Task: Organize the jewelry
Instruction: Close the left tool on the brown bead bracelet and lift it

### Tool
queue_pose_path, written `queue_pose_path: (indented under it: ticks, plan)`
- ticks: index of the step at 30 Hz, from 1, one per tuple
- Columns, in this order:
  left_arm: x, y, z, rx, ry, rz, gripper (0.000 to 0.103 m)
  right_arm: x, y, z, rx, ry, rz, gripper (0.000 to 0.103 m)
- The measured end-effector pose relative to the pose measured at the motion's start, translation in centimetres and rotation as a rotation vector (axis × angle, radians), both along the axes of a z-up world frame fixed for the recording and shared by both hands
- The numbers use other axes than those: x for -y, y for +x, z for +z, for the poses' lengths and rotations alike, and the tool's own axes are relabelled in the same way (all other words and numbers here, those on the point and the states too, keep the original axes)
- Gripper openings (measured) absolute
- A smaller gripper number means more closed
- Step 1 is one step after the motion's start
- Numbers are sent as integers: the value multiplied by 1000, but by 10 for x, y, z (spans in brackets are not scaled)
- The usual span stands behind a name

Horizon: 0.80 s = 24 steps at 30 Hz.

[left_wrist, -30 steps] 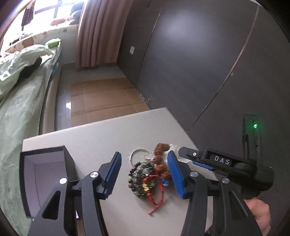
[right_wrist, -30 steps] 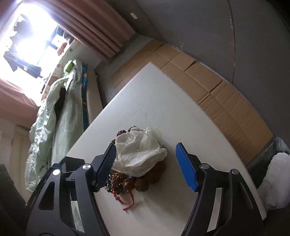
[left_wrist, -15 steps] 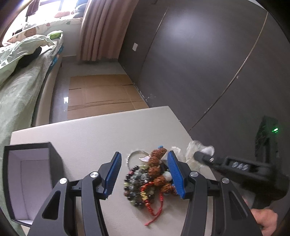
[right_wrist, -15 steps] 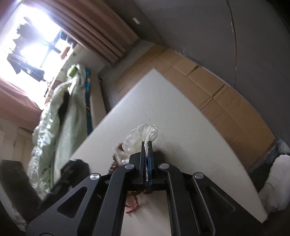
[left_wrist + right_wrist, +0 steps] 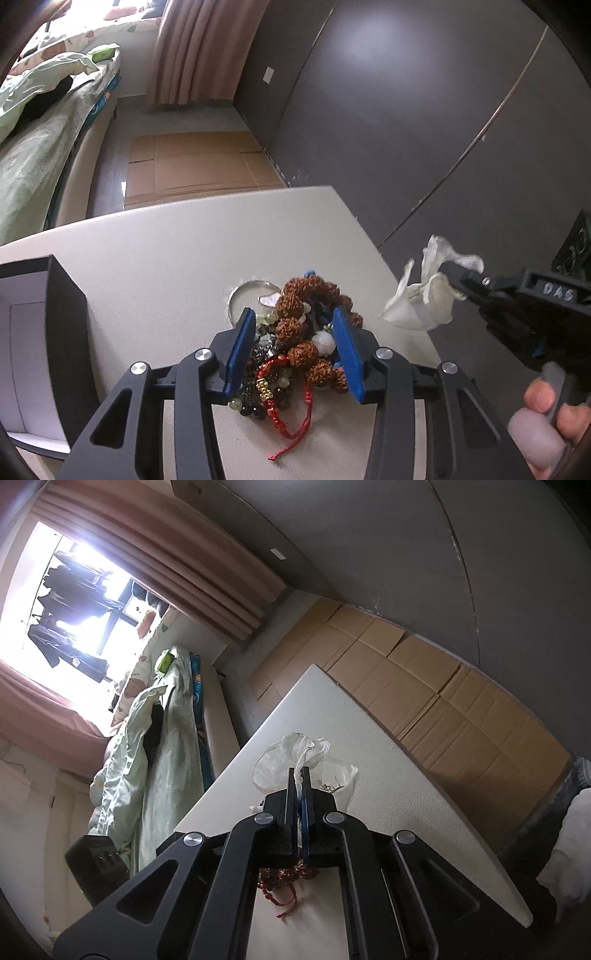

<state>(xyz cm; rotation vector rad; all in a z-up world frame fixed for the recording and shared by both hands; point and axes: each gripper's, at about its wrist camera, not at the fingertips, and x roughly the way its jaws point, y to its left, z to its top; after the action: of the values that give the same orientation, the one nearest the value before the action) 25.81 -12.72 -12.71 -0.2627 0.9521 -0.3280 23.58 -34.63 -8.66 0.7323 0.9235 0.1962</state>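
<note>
A heap of jewelry (image 5: 295, 350) lies on the white table (image 5: 166, 251): brown seed beads, green and dark bead strings, a red cord bracelet (image 5: 291, 417) and a metal ring (image 5: 247, 295). My left gripper (image 5: 295, 350) is open, its blue pads on either side of the heap. My right gripper (image 5: 300, 775) is shut on a crumpled white tissue (image 5: 295, 753) and holds it in the air beyond the table's right edge; it also shows in the left wrist view (image 5: 424, 299). Part of the heap (image 5: 284, 882) shows under the right gripper.
An open black box (image 5: 40, 332) with a pale lining stands on the table at the left. A dark wall (image 5: 406, 110) is behind the table. Cardboard (image 5: 195, 166) covers the floor beyond. A bed (image 5: 33, 140) stands at the far left.
My right gripper shut on the tissue that lay on the heap and lifted it off to the right. My left gripper moved down around the heap, and its jaws have narrowed.
</note>
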Motion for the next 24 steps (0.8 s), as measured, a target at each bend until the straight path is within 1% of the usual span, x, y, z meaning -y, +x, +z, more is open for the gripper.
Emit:
queue_pose_path:
  ticks: [1,4,5,7,8,12,16,19,21,22,24]
  plan:
    - [3,1,-3,-9,12,-7,41,0,0,0,0,1,-2,3]
    - [12,3,-15,-42,48,-17,34,2,0,0,0,6,-2,3]
    - [13,4,-19,-53,50,-17,30,2,0,0,-1,7,-1,3]
    - [12,4,-21,-47,43,-11,28,2,0,0,-1,3,0,3]
    - [12,4,-21,-45,42,-15,25,1,0,0,-3,2,0,3]
    - [13,6,-22,-39,41,-22,25,0,-1,0,-5,1,4,3]
    - [11,9,-22,-55,31,-16,26,-6,-2,0,-10,-7,11,3]
    - [15,11,-22,-54,45,-22,28,-8,-3,-1,-13,-10,11,3]
    - [15,15,-25,-65,22,-27,29,-9,-3,-2,-15,-10,9,3]
    - [16,15,-24,-60,27,-30,29,-8,-2,-2,-16,-10,9,3]
    - [18,17,-23,-51,51,-32,22,-9,-2,-3,-18,-12,6,3]
